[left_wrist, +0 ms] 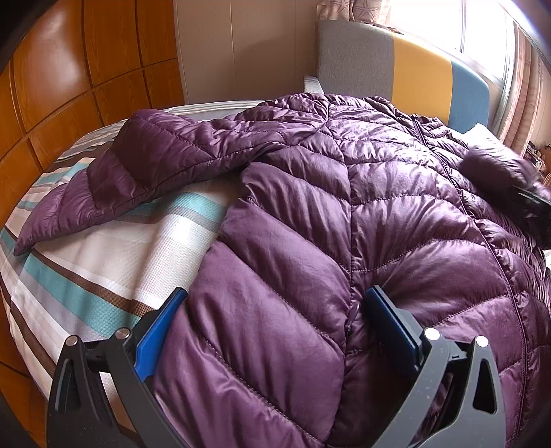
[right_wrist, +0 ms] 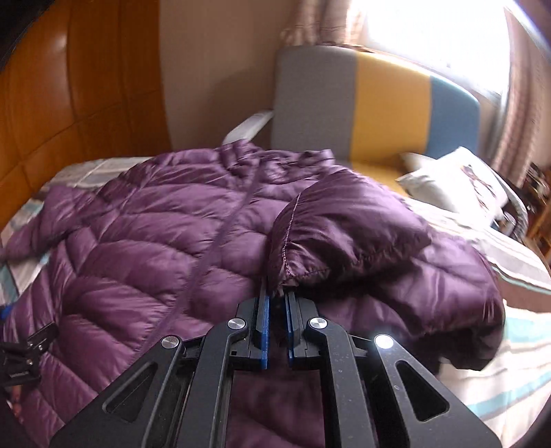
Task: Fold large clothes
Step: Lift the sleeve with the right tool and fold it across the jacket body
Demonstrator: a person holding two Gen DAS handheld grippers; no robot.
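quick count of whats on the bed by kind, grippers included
purple puffer jacket: 1
pillow: 1
grippers: 2, left gripper and right gripper
total: 4

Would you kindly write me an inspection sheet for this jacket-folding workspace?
Surface: striped bedsheet on the bed.
Job's things: purple puffer jacket lying zipped, front up; one sleeve spread on the sheet, other sleeve's cuff lifted over the body.
Clutter: pillow.
Grippers: left gripper open astride the hem; right gripper shut on the cuff.
Cables: nothing seen.
Surroundings: grey-yellow-blue headboard, wooden wall panels, curtained window.
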